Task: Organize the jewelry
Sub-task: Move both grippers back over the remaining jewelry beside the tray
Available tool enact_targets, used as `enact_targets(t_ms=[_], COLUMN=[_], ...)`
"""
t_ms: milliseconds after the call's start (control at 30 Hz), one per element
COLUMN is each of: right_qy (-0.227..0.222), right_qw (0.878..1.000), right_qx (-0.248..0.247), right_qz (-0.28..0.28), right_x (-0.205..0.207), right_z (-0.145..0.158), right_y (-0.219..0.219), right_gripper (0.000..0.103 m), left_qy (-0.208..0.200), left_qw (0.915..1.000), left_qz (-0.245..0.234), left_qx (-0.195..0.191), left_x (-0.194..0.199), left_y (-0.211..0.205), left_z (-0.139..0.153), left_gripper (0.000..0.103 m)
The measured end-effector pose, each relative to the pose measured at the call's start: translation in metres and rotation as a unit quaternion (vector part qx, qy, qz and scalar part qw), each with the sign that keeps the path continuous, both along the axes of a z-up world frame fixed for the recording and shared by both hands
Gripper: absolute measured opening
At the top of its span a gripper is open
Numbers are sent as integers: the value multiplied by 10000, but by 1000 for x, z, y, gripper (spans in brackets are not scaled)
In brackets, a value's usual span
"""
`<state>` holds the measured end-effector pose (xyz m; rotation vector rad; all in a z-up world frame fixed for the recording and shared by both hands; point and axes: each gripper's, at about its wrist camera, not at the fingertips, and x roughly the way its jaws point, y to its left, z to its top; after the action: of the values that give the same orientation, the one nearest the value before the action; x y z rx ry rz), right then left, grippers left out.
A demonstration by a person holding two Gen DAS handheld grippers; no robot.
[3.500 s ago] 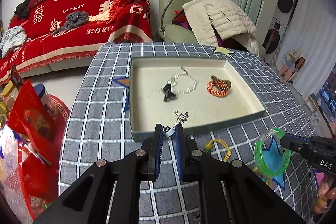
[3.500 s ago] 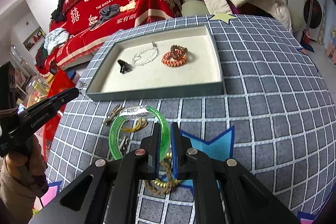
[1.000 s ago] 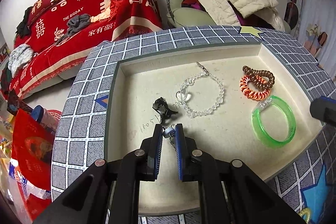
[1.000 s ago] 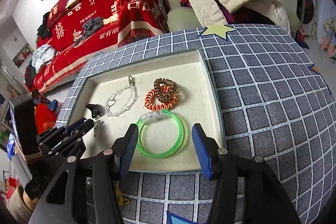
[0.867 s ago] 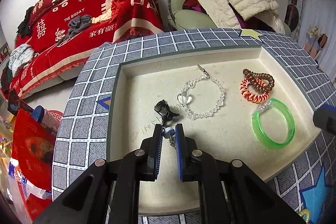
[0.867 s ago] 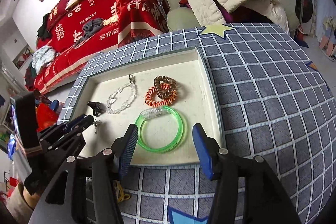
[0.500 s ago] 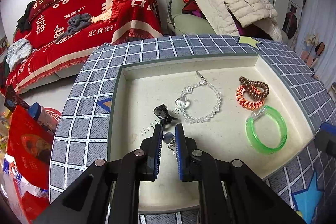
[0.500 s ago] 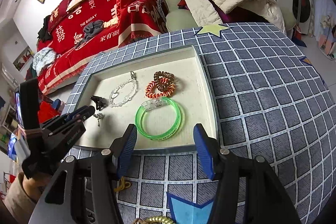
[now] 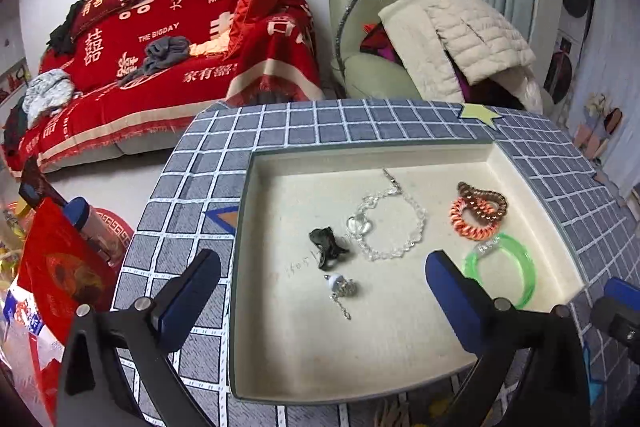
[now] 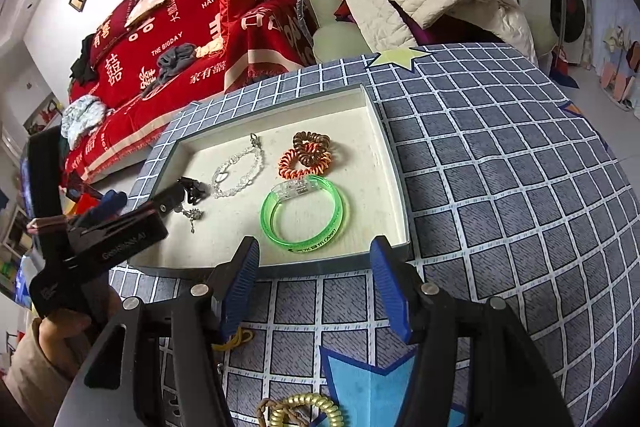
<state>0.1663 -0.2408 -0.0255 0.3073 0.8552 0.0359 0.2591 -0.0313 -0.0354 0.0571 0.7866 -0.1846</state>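
Bench (image 10: 520, 187) with grey-blue checked cloth, red-covered sofa (image 9: 168, 39) and green armchair (image 9: 372, 27) behind it. Shallow cream-lined tray (image 9: 400, 359) sits on the bench, all sorted jewelry inside it. Left gripper (image 9: 324, 291) hangs over the tray's near left part, jaws just sprung wide apart, nothing between the pads; the small silver charm chain (image 9: 340, 289) lies loose on the tray floor under the gap. Right gripper (image 10: 316, 291) sits over the bench just in front of the tray's near wall, jaws released and partly apart, holding nothing. Green translucent bangle (image 10: 304, 215) lies flat near the tray's front right. Orange coil hair tie (image 10: 304, 163) just behind it, brown coil hair tie (image 10: 312, 143) overlapping its far edge. Clear bead bracelet (image 9: 388, 223) mid-tray, black hair clip (image 9: 326, 243) just left of it, touching-or-not unclear. Outside the tray on the bench: gold coil tie (image 10: 304, 411) at bottom edge, yellow loop (image 10: 236, 341) partly hidden behind the right gripper's left finger.
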Motion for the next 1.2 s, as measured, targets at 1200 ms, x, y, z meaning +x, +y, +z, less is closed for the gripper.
enact_targets(t_ms=[1200], right_qy=[-329], right_qw=[9985], right_qx=[-119], right_qz=[412], right_x=[-102], right_z=[21], right_y=[29], right_gripper=[103], left_qy=[172], left_qw=[9998], left_qz=[20], left_qx=[-111], left_x=[-153], left_y=[40], left_z=[-2], left_gripper=[103])
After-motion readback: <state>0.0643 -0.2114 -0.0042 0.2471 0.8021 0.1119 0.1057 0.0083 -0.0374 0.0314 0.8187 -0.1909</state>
